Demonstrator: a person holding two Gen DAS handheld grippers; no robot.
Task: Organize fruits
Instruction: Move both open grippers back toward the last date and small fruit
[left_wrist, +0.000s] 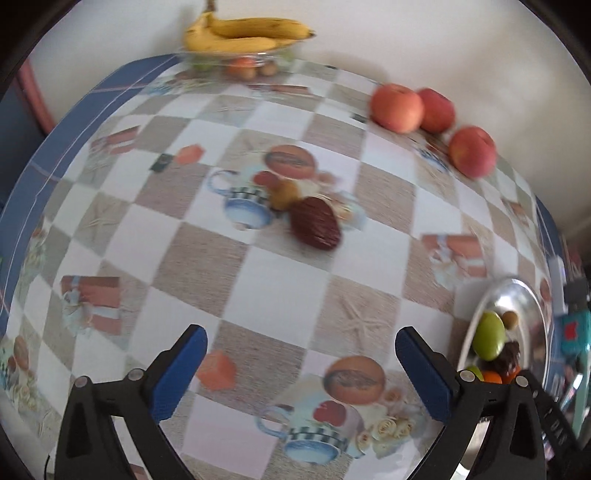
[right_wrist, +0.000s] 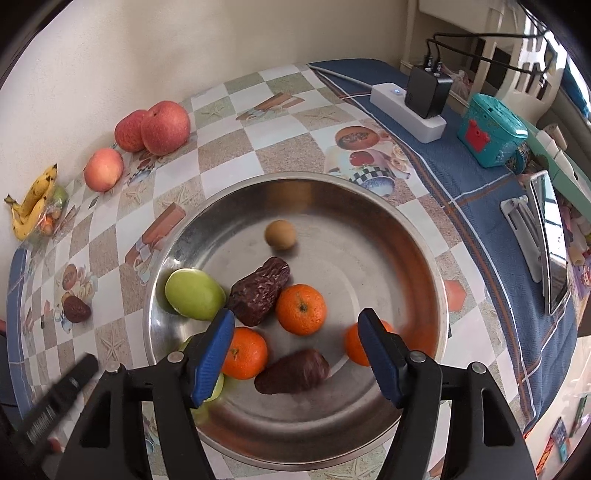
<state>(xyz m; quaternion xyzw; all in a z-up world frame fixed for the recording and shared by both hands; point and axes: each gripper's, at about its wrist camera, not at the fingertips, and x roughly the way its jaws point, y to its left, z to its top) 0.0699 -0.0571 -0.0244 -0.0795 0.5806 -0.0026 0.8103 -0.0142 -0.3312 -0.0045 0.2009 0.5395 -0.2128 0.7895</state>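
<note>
Checkered bench (right_wrist: 236, 147) with a printed cloth, backed by a pale wall, blue cloth along its right side. Large steel basin (right_wrist: 424, 266) on the bench, holding a green fruit (right_wrist: 194, 293) at its left wall, a wrinkled dark date (right_wrist: 258, 295) touching it, an orange (right_wrist: 301, 309) just right of that date, a second orange (right_wrist: 245, 352) and a second date (right_wrist: 293, 371) nearer the camera, a third orange (right_wrist: 354, 347) partly behind a finger, and a small tan round fruit (right_wrist: 280, 235) apart toward the far side. Right claw (right_wrist: 295, 356) above the basin's near half, spread wide, pinching nothing. Left claw (left_wrist: 301, 373) over bare cloth, likewise spread wide and empty. Three red apples (left_wrist: 397, 108) along the far wall, two touching, the third (left_wrist: 472, 151) just beside them. Banana bunch (left_wrist: 243, 35) on a bag of small fruit at the far corner. White power strip (right_wrist: 406, 107) with a black charger and a teal box (right_wrist: 491, 129) on the blue cloth. Loose dark date (left_wrist: 314, 223) mid-bench, touching a small brown fruit (left_wrist: 282, 194), well apart from the basin.
</note>
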